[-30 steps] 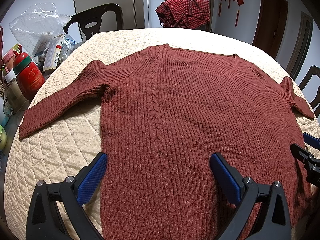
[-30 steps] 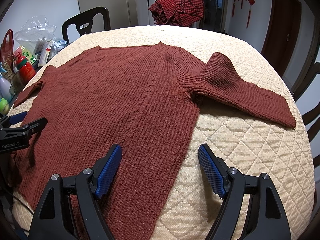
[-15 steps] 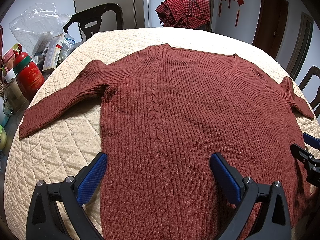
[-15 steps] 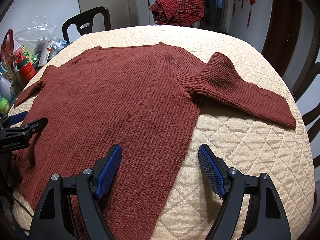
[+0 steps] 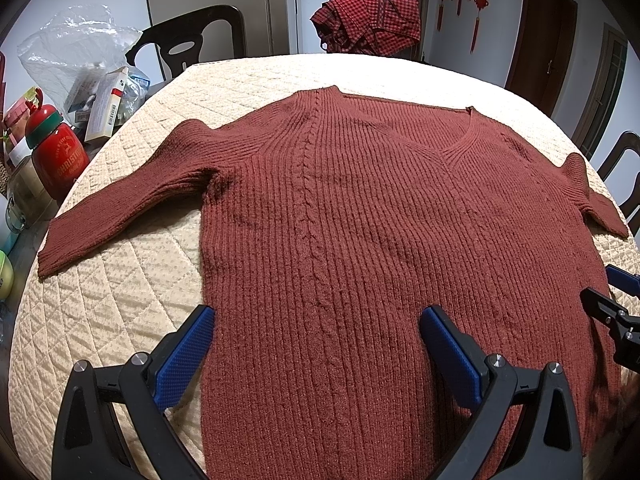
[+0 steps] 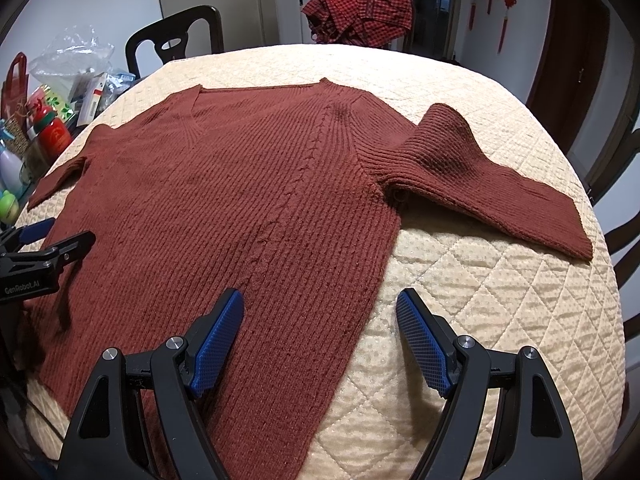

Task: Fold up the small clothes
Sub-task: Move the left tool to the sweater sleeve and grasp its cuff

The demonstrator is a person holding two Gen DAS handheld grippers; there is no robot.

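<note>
Rust sweater (image 5: 360,240) unmoved | left hand-held gripper (image 5: 316,336) wide | right hand-held gripper (image 6: 320,320) wide

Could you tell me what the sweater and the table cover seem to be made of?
Sweater: looks like thick knitted yarn, matte and slightly fuzzy, judging by its ribs and cable twist. Table cover: apparently padded quilted cloth, cream with faint sheen, given its stitched diamonds.

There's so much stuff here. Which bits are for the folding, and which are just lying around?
For the folding: maroon sweater, left gripper, right gripper.

Lying about: red checked garment at the far edge, red bottle, plastic bag, boxes, chair.
</note>
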